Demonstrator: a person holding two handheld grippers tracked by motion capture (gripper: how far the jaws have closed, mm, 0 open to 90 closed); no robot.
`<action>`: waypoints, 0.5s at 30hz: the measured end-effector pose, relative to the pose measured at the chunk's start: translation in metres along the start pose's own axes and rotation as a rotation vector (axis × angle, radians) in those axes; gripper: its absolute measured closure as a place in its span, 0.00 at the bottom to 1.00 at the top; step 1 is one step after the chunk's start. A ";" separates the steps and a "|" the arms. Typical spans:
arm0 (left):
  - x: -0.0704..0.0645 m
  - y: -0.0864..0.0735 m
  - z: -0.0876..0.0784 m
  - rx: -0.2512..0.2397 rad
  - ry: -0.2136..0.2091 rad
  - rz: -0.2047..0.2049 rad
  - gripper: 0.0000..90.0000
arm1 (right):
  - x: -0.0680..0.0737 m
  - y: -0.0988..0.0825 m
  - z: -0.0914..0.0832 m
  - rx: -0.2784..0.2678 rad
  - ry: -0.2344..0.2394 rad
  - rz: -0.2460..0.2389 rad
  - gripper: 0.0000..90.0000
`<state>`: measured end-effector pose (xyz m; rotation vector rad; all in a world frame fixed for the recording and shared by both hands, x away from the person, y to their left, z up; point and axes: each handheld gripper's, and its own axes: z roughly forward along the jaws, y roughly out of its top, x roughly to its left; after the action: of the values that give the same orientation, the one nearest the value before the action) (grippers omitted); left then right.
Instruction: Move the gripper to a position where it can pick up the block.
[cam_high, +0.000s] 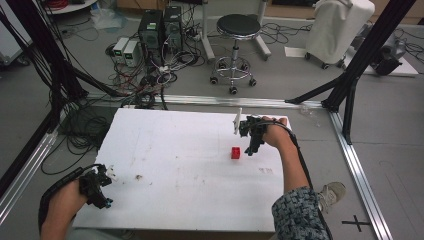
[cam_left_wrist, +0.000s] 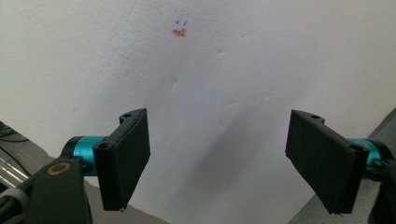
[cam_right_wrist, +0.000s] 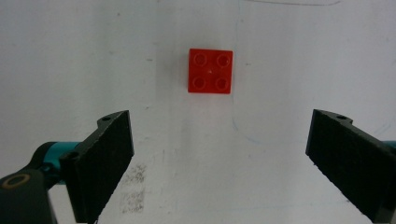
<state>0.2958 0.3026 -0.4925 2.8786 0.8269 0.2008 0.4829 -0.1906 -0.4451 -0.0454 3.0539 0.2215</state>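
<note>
A small red brick (cam_high: 235, 152) with four studs lies on the white board (cam_high: 190, 165), right of its middle. In the right gripper view the red brick (cam_right_wrist: 210, 71) sits just beyond the jaws, studs up. My right gripper (cam_high: 252, 148) hangs beside it on its right, open with nothing between its fingers; my right gripper (cam_right_wrist: 219, 163) shows its jaws spread wide. My left gripper (cam_high: 102, 192) rests at the board's near left edge, and in its own view my left gripper (cam_left_wrist: 217, 161) is open over bare white board.
A white upright plate (cam_high: 237, 121) stands at the board's far edge by the right hand. Small orange and blue marks (cam_left_wrist: 180, 29) dot the board. Behind the board are a black stool (cam_high: 236, 47), computers (cam_high: 160, 30), tangled cables and black frame posts (cam_high: 355, 65).
</note>
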 end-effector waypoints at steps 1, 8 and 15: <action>0.000 0.000 0.000 -0.004 0.003 -0.004 0.25 | 0.000 0.002 0.002 0.003 -0.001 -0.002 0.08; 0.000 0.000 -0.002 -0.011 0.004 -0.003 0.25 | -0.004 0.008 0.016 0.012 0.025 -0.007 0.08; 0.000 0.000 0.000 -0.006 0.001 -0.006 0.25 | -0.006 0.013 0.030 0.001 0.041 -0.009 0.08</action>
<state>0.2959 0.3022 -0.4923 2.8699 0.8336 0.2038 0.4903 -0.1736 -0.4724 -0.0637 3.0938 0.2217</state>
